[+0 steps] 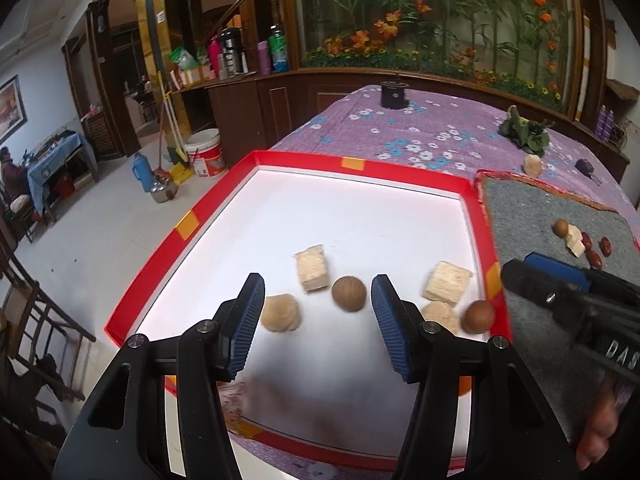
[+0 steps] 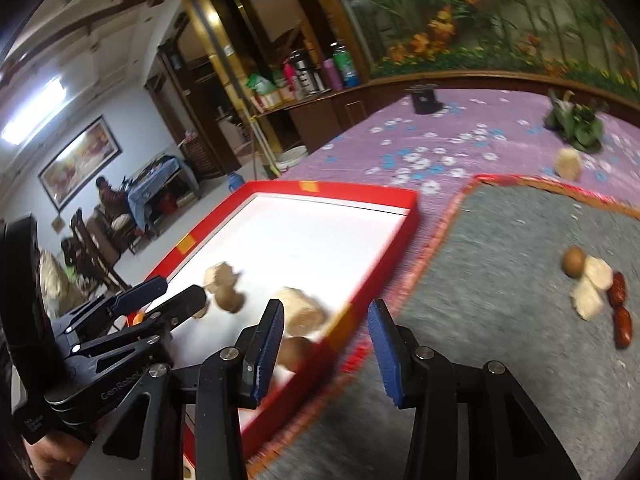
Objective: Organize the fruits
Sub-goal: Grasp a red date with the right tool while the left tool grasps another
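A red-rimmed white tray (image 1: 360,165) holds pale cubes (image 1: 313,267) (image 1: 447,283), pale lumps (image 1: 280,313) and two brown round fruits (image 1: 349,294) (image 1: 478,316). My left gripper (image 1: 318,282) hovers open over the tray's near part, with nothing pressed between its pads. To the right lies a grey mat (image 2: 500,240) with a brown round fruit (image 2: 575,262), pale pieces (image 2: 592,284) and red dates (image 2: 620,308). My right gripper (image 2: 326,308) stands open and empty above the tray's right rim (image 2: 384,264). It also shows at the right edge of the left wrist view.
A purple floral cloth (image 1: 420,128) covers the table. On it stand a black cylinder (image 1: 394,94), a green leafy item (image 1: 524,130) and a pale lump (image 1: 533,165). The table's left edge drops to the floor beside the tray. A hand (image 1: 600,440) shows at lower right.
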